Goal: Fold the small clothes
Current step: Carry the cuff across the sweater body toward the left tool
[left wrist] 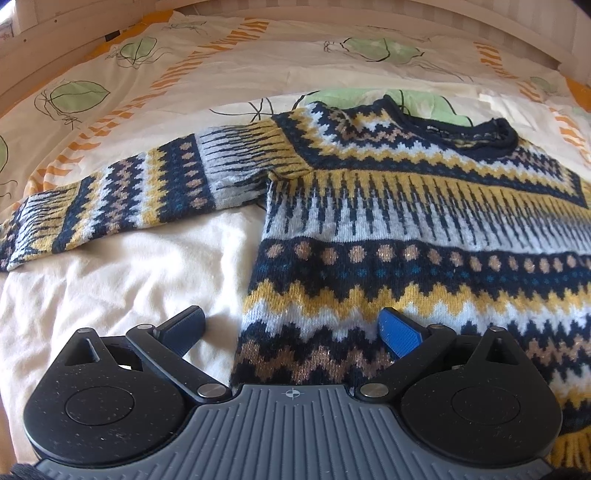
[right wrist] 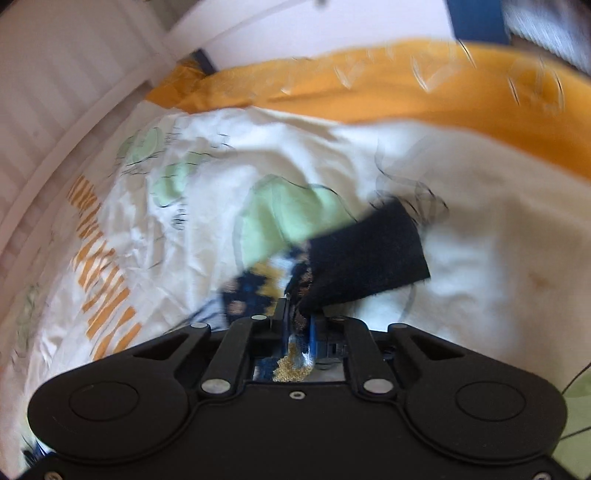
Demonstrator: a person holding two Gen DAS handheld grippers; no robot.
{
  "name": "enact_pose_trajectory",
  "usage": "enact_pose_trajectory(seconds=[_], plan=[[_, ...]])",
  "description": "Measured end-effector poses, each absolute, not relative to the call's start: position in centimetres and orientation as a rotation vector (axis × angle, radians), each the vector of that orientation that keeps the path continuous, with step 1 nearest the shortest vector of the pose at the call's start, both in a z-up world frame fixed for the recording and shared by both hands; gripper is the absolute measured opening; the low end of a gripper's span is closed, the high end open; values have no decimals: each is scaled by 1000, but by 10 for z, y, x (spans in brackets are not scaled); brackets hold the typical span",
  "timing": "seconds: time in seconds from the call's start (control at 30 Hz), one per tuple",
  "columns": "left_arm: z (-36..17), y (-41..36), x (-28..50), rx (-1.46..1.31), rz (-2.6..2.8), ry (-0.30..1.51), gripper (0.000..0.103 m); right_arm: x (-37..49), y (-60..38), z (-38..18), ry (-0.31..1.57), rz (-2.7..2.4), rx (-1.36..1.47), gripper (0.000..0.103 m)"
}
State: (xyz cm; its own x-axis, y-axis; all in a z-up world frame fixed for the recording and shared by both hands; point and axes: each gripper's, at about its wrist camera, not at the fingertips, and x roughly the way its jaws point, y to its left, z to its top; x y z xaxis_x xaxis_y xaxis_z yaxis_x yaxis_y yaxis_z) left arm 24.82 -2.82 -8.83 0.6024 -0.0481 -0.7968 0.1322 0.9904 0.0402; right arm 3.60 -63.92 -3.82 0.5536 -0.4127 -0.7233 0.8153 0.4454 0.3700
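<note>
A knitted sweater in navy, yellow and white zigzag bands lies flat on the bed, neck at the far side. One sleeve stretches out to the left. My left gripper is open low over the sweater's lower left side edge, one blue pad on the bedcover and the other over the knit. In the blurred right wrist view, my right gripper is shut on the sweater's other sleeve. Its dark navy cuff sticks out beyond the fingers, lifted off the cover.
A cream bedcover with green leaf and orange stripe prints lies under everything. An orange sheet borders it at the far side. A pale slatted bed frame runs along the far edge, seen again as pale slats at left.
</note>
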Motion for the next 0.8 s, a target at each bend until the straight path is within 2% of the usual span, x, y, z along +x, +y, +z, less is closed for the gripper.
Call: enact_pose_trajectory(seconds=[0.2, 0.43, 0.63, 0.8], plan=[[-63, -20, 249, 54, -100, 886, 101, 67, -598, 14, 574, -675, 662, 13], [-18, -9, 254, 70, -95, 823, 101, 128, -528, 57, 581, -457, 564, 13], [1, 11, 267, 45, -99, 816, 101, 176, -456, 72, 614, -275, 489, 13], [-10, 26, 275, 70, -75, 814, 101, 211, -399, 70, 646, -160, 465, 13]])
